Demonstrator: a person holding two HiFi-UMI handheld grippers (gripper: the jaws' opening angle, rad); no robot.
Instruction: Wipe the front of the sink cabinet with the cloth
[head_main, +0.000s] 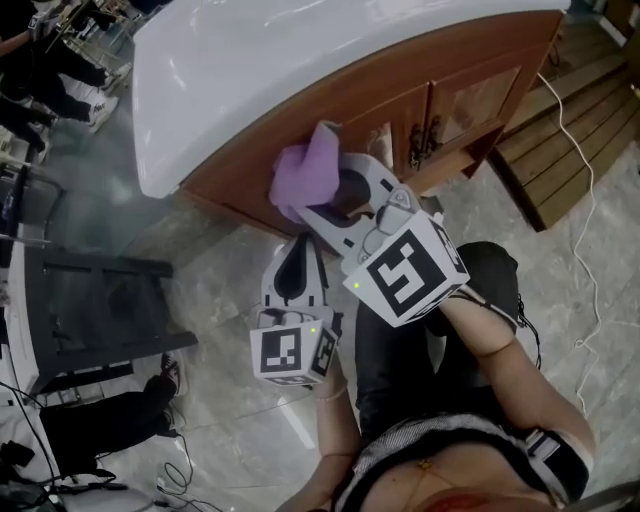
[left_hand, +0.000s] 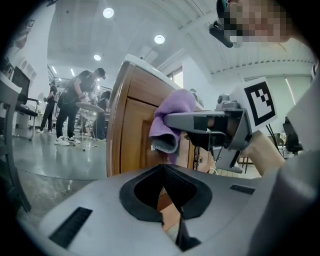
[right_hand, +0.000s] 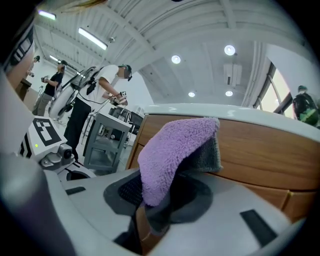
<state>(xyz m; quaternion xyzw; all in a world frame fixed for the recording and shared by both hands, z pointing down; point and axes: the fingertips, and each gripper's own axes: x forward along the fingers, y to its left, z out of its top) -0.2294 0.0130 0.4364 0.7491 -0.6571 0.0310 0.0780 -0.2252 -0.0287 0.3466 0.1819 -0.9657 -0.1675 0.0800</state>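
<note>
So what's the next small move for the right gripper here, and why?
Probably press in and sweep the purple cloth sideways toward the door handles. The right gripper is shut on the cloth, which sits at the wooden cabinet front near its end, touching or nearly so, with most of the front lying beyond it. The left gripper hangs back, shut and empty.

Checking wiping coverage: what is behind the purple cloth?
The wooden cabinet front, below the white countertop. The patch directly behind the cloth, clamped in the right gripper, is covered and cannot be seen.
</note>
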